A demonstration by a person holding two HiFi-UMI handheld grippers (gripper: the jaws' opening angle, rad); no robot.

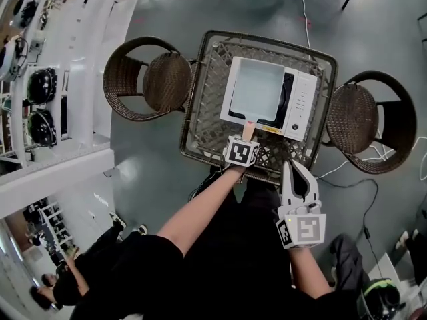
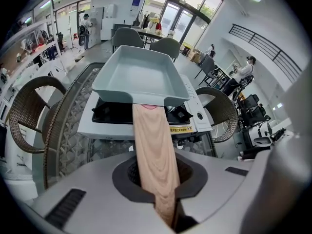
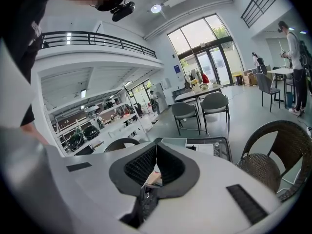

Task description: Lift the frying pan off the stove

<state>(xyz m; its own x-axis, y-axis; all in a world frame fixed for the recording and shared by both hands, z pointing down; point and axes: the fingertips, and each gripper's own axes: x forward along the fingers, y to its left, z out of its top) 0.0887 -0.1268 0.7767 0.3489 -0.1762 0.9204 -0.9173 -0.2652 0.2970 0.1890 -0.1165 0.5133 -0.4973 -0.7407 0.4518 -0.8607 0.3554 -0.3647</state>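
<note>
The woven surface [image 1: 207,105] lies ahead of both grippers, with a wicker chair [image 1: 150,79] off to the left of the left gripper and another [image 1: 363,119] off to the right of the right one. On the surface, straight ahead of the left gripper [image 2: 155,177], stands a white stove [image 1: 303,102]. Its control strip is on the side toward the right gripper.

The pan [image 2: 139,77], square and pale grey-blue, sits on top of the stove over the black burner. No gap shows beneath it, so it looks to be resting there and not yet raised. Its wooden handle [image 2: 153,145] runs from the near rim straight back into the left gripper. That gripper's jaws are drawn in narrow, with both pads against the wood.

The right gripper [image 1: 297,172] is to the right of the left one and nearer the person, short of the surface edge. Its jaws are together with nothing between them.

Progress, as I judge it: the reach and the grasp on the handle are made. The lift itself is all that is left, and the pan must come up clear of the burner without tipping.

Writing: a yellow label [image 2: 181,128] on the stove's front edge, just ahead and right of the left gripper, carries small print I cannot read. No brand can be made out on the stove or the pan.
</note>
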